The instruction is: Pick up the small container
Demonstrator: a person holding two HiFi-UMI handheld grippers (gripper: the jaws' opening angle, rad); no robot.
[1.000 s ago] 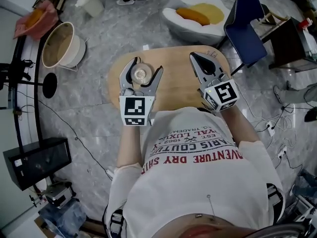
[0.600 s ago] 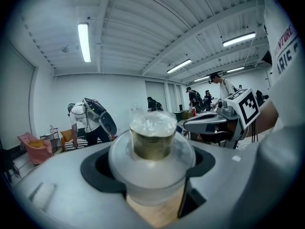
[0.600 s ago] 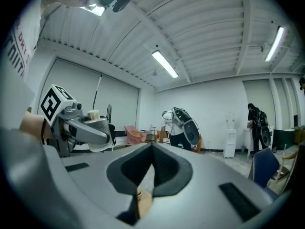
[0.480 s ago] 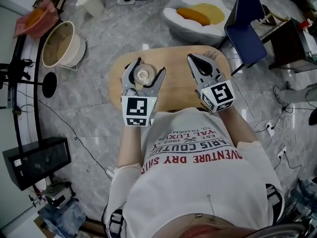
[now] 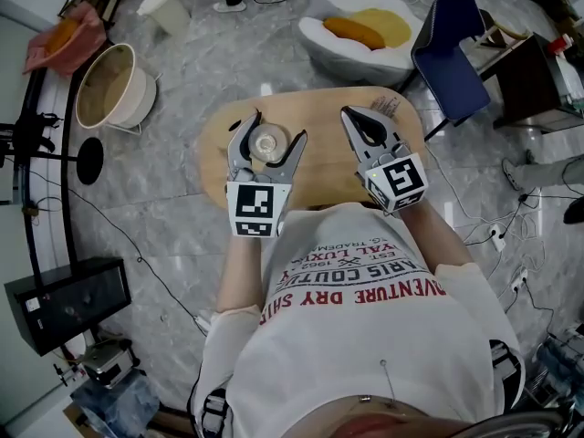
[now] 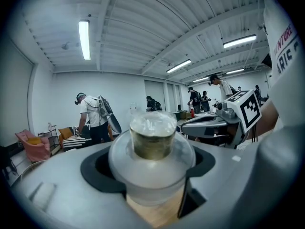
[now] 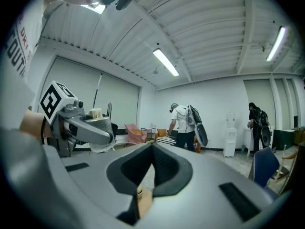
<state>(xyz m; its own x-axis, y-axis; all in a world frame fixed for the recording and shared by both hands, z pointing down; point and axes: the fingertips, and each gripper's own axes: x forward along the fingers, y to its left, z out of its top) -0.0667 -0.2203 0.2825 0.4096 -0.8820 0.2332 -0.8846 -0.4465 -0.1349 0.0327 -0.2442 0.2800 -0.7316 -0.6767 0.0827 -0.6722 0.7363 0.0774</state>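
The small container (image 5: 266,142), a clear squat jar with a pale lid, sits between the two jaws of my left gripper (image 5: 275,128) over the oval wooden table (image 5: 328,167). In the left gripper view the small container (image 6: 152,142) fills the rounded notches of both jaws, which press on its sides. A strip of the table's wood (image 6: 155,213) shows under it. My right gripper (image 5: 352,115) hovers over the right half of the table with its jaws together and nothing between them. The right gripper (image 7: 151,149) shows the same closed seam in its own view.
A blue chair (image 5: 447,53) stands right of the table. A white beanbag with a yellow cushion (image 5: 360,30) lies beyond it. A round basket (image 5: 109,85) sits at far left, a black box (image 5: 64,299) at lower left. Several people stand in the room behind.
My left gripper has drifted slightly right with the container still between its jaws. The right gripper has shifted a little left and away from me.
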